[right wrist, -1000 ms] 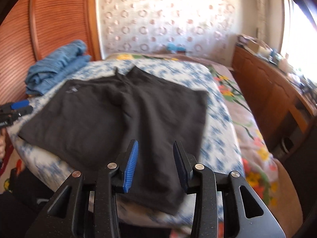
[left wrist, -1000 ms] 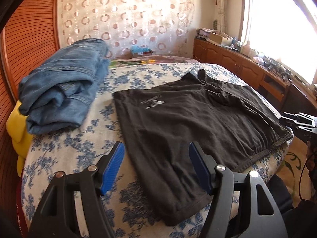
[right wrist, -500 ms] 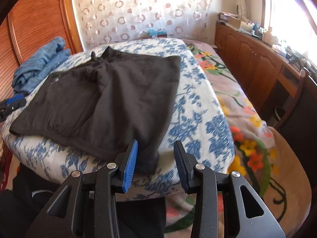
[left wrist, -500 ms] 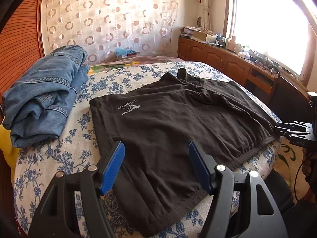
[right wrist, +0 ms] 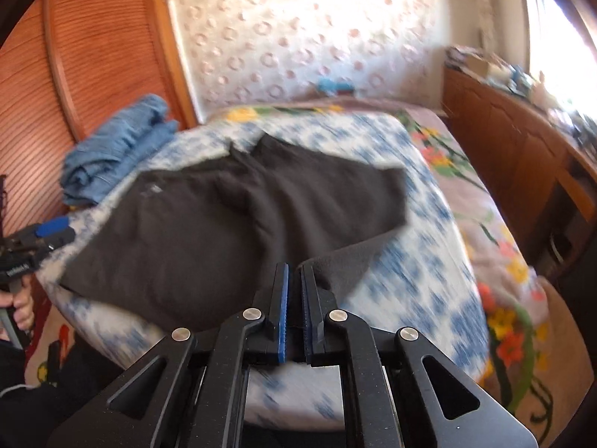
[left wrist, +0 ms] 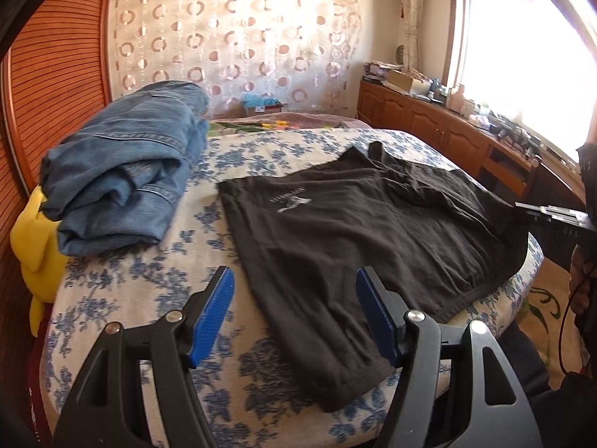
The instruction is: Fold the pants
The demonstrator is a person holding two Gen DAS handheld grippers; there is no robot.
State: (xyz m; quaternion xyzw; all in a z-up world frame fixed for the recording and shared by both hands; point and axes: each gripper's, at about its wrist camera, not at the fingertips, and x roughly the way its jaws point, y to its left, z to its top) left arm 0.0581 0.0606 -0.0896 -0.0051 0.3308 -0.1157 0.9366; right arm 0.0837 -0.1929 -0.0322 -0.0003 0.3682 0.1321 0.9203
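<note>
Right tool point(right wrist: 294, 280) jaws just closed, pinching black pants point(right wrist: 231, 216) waistband corner, lifting it.

Black pants point(left wrist: 358, 239) lie flat across the floral bed point(left wrist: 123, 298), mid-frame. Left gripper point(left wrist: 294, 313) at lower centre, jaws apart over one leg hem, not touching. Folded jeans point(left wrist: 123, 171) sit at upper left.

A bed point(left wrist: 123, 291) in a blue-flowered sheet is carrying spread black pants point(left wrist: 358, 231) and folded blue jeans point(left wrist: 123, 171) lying beside them.
</note>
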